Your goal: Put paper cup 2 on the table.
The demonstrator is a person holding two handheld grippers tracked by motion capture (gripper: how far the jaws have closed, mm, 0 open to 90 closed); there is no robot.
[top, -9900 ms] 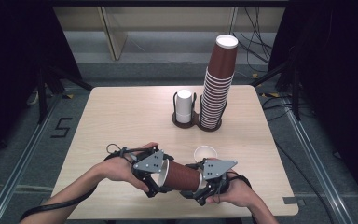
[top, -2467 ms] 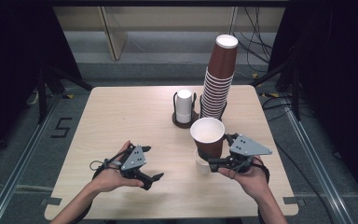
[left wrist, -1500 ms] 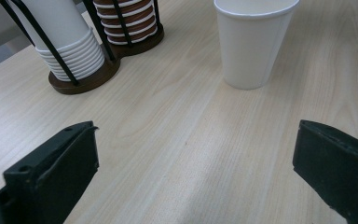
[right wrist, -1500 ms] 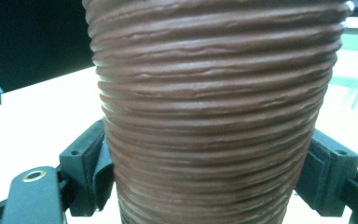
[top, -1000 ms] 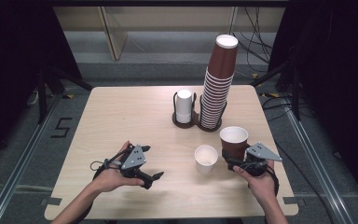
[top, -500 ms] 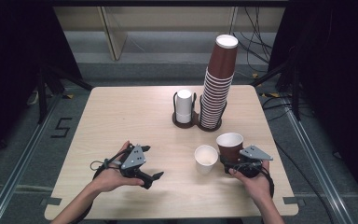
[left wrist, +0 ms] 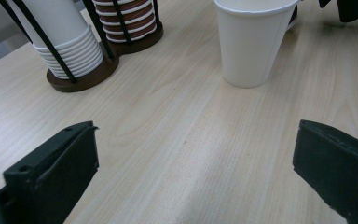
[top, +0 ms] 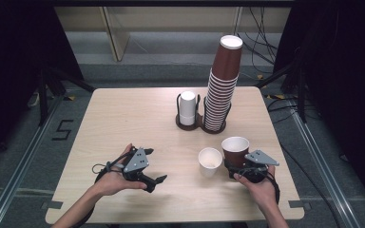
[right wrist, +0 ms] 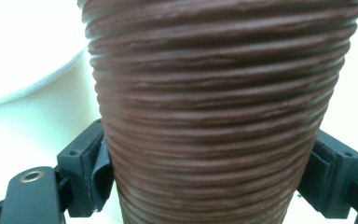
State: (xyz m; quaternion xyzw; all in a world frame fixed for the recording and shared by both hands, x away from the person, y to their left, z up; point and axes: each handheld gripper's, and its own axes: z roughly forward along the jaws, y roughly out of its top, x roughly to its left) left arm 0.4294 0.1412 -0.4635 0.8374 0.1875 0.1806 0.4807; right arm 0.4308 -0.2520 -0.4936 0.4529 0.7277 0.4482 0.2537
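My right gripper [top: 236, 167] is shut on a ribbed brown paper cup [top: 235, 150], which it holds upright low over the table's right front. Up close, that brown cup [right wrist: 214, 107] sits between the black fingers [right wrist: 86, 168]. A white paper cup [top: 210, 162] stands open side up just left of it; the white cup [left wrist: 251, 42] also appears ahead of my left gripper. My left gripper [top: 154, 166] rests at the front left, open with nothing in it, jaws wide apart [left wrist: 193, 177].
A dark two-ring holder [top: 200, 124] stands at the back centre, with a tall stack of brown cups [top: 222, 90] and a short stack of white cups [top: 187, 108]. Bare wood [top: 123, 118] spreads across the left half. The table's right edge [top: 285, 161] is close to my right hand.
The right gripper carried the brown cup from above the table's middle to the right of the white cup and lowered it. The left gripper, which earlier also gripped that cup, stays open and still.
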